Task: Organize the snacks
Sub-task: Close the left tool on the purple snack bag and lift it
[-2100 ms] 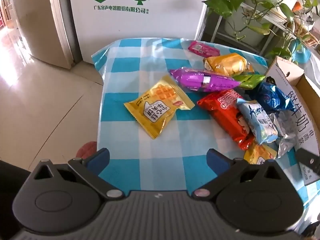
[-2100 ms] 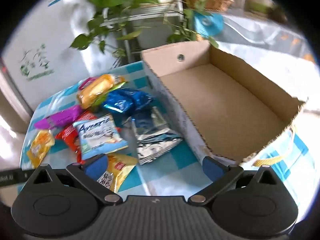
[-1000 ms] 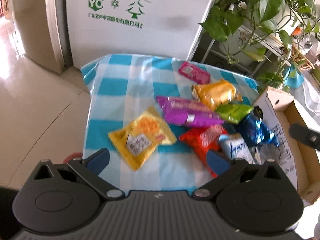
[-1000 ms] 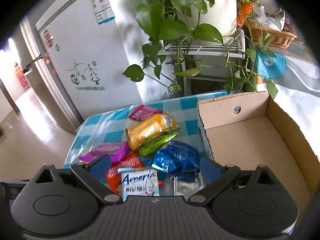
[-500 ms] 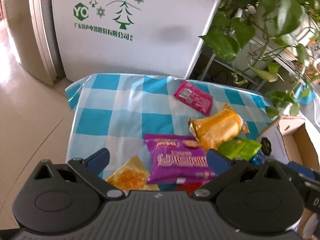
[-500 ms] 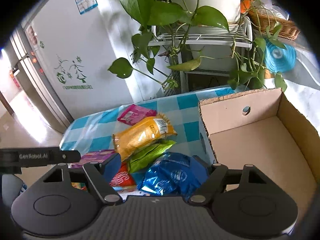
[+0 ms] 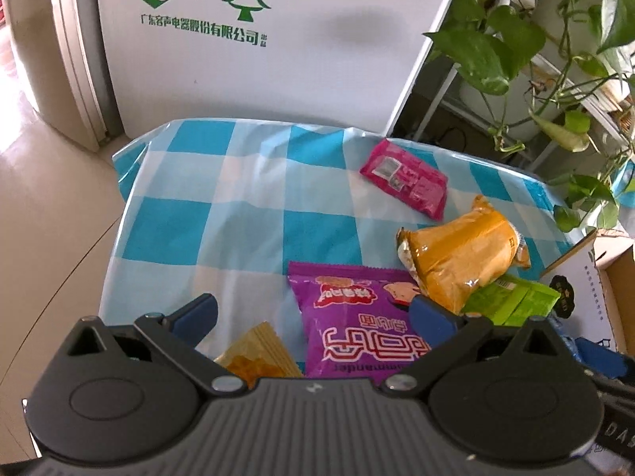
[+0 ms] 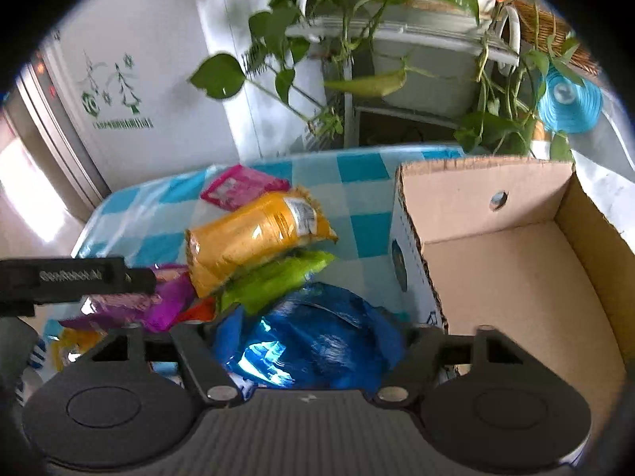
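Closing around the blue foil packet (image 8: 313, 337), the right gripper (image 8: 313, 333) fills the lower centre of its view, its jaws drawn in against the packet's two sides. That packet sits just left of the empty cardboard box (image 8: 516, 277), below the green packet (image 8: 274, 277) and orange packet (image 8: 246, 242). In the left wrist view, the left gripper (image 7: 313, 313) hovers with jaws spread wide above the purple packet (image 7: 357, 317) at lower centre, over the checked tablecloth (image 7: 238, 214).

Left hand-held gripper (image 7: 313, 317) spread wide; right hand-held gripper (image 8: 309, 337) narrowed, clamping something
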Demonstrator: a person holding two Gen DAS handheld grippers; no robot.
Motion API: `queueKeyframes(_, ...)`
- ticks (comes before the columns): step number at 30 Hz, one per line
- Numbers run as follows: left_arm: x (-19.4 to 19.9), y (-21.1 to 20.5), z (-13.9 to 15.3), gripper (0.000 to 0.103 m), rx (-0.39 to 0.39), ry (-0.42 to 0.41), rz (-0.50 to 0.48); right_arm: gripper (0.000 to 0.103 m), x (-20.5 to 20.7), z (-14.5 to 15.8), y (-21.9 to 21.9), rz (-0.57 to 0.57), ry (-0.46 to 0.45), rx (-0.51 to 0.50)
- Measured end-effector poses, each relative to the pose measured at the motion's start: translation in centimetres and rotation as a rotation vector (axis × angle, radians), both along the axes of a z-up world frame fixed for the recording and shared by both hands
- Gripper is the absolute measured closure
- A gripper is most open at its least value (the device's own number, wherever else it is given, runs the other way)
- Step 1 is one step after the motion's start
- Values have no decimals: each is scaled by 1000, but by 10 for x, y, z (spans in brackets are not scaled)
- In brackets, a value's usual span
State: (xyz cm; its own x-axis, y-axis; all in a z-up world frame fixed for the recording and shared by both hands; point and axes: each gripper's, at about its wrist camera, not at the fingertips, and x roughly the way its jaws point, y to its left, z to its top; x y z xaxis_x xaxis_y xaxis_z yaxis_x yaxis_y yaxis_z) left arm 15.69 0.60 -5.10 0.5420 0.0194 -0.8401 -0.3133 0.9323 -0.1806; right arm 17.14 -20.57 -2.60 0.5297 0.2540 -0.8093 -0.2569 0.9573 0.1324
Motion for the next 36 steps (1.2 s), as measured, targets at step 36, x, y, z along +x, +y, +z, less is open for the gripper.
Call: queueKeyframes(36,-111,-2,40,15,111,-103,-130,14,-103,9,-7,-119,104,257)
